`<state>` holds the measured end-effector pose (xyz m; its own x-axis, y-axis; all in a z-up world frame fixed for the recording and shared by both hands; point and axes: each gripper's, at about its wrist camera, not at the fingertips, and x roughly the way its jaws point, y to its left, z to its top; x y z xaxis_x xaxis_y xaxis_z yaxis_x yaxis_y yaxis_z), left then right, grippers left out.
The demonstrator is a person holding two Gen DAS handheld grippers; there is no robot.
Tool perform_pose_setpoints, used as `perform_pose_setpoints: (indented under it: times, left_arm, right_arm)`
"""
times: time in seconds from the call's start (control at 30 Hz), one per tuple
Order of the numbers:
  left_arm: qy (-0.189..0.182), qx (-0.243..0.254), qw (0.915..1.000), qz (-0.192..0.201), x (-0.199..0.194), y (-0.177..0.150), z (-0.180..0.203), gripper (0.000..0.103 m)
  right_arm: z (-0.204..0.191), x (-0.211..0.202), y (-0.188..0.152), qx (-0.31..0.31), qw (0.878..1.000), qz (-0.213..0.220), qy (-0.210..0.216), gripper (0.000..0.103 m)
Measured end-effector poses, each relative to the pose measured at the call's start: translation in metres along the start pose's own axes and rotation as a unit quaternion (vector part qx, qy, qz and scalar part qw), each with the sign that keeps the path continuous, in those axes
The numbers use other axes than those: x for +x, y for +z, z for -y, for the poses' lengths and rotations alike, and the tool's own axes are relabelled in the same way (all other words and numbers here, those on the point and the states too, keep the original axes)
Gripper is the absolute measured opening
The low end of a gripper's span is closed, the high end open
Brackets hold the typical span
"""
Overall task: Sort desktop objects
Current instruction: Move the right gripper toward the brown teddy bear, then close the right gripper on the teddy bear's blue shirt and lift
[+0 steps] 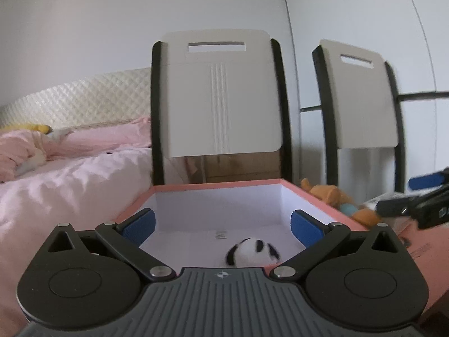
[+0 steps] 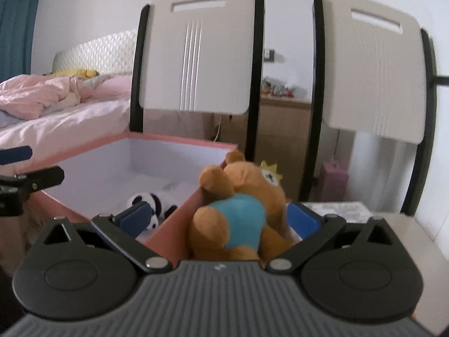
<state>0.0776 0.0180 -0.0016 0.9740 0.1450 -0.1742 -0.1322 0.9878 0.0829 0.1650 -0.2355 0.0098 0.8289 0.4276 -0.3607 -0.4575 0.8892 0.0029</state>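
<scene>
**Both tools spread wide at the pink box**

The left tool hangs with its blue pads far apart and nothing between them, above the pink box, where a panda plush lies on the white floor. The right tool is also spread wide; the brown bear plush sits between its pads, beside the box's right wall, ungripped.

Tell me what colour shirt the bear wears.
Turquoise blue, on the brown bear; clearest in the right wrist view.
</scene>
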Motion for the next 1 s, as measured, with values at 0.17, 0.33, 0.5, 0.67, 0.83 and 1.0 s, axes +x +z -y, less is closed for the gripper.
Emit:
perform_pose_setpoints:
  times: [0.17, 0.33, 0.5, 0.67, 0.83, 1.0]
  left_arm:
    - [0.007, -0.01, 0.9999, -0.009, 0.002, -0.002, -0.006, 0.103]
    - [0.006, -0.014, 0.9998, -0.015, 0.004, -0.002, -0.009, 0.103]
    - [-0.006, -0.012, 0.9997, -0.018, 0.004, -0.003, -0.008, 0.103]
    - [-0.023, -0.014, 0.9995, -0.018, 0.005, -0.004, -0.009, 0.103]
    - [-0.023, -0.019, 0.9993, -0.021, 0.007, -0.005, -0.01, 0.103]
    - [-0.022, -0.023, 0.9992, -0.024, 0.008, -0.006, -0.011, 0.103]
  right_arm:
    - [0.013, 0.001, 0.009, 0.047, 0.999, 0.027, -0.002, 0.103]
    - [0.013, 0.025, 0.023, 0.051, 0.998, 0.03, 0.002, 0.103]
    - [0.027, 0.064, 0.034, 0.114, 0.993, 0.007, -0.014, 0.102]
    - [0.055, 0.077, 0.018, 0.215, 0.975, -0.053, -0.014, 0.09]
    - [0.061, 0.071, -0.008, 0.259, 0.96, -0.104, 0.01, 0.074]
    - [0.066, 0.071, -0.018, 0.295, 0.948, -0.111, 0.031, 0.074]
